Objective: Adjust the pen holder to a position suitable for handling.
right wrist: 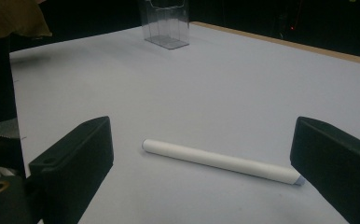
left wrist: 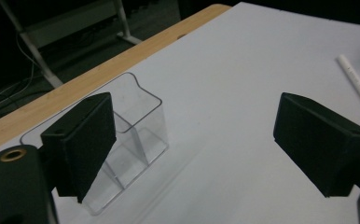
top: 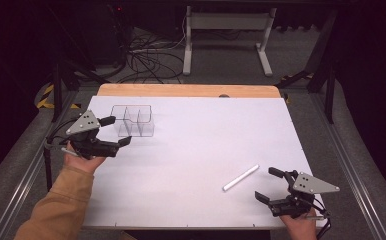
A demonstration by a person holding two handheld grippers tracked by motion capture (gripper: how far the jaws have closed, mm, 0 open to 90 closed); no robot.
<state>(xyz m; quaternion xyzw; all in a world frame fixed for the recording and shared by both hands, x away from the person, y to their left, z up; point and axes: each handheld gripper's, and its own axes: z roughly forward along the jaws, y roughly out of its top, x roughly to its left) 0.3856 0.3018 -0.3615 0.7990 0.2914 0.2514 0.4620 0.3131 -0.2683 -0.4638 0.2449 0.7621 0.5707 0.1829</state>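
Right gripper (top: pixel 270 184): nearest the person, at the table's near right; its jaws stand wide apart and hold nothing. In the right gripper view the white pen lies on the sheet between and just beyond the two black pads, untouched by either.
White pen (top: pixel 241 177): flat on the white sheet (top: pixel 206 135), just beside the right gripper on its far left side, slanting away toward the right; it shows as a plain white tube (right wrist: pixel 220 161) with a bluish tip at one end.
Left gripper (top: pixel 117 131): farther up the table at the left edge, held in a hand with a tan sleeve (top: pixel 61 205); its jaws are spread wide with nothing between them. One pad sits close against the near side of the clear organiser; whether it touches cannot be told.
Clear organiser (top: pixel 133 121): far left of the sheet, upright, a transparent box with dividers; its compartments look empty in the left gripper view (left wrist: pixel 131 135).
Wooden table edge (top: pixel 186 90): beyond the sheet, with floor cables and a white stand behind.
Step in hand: by my reading, the approach to the pen, before any grasp.
Next move: likely lower the right jaws around the pen's middle, close squarely so it does not roll, then carry it well across to the organiser.
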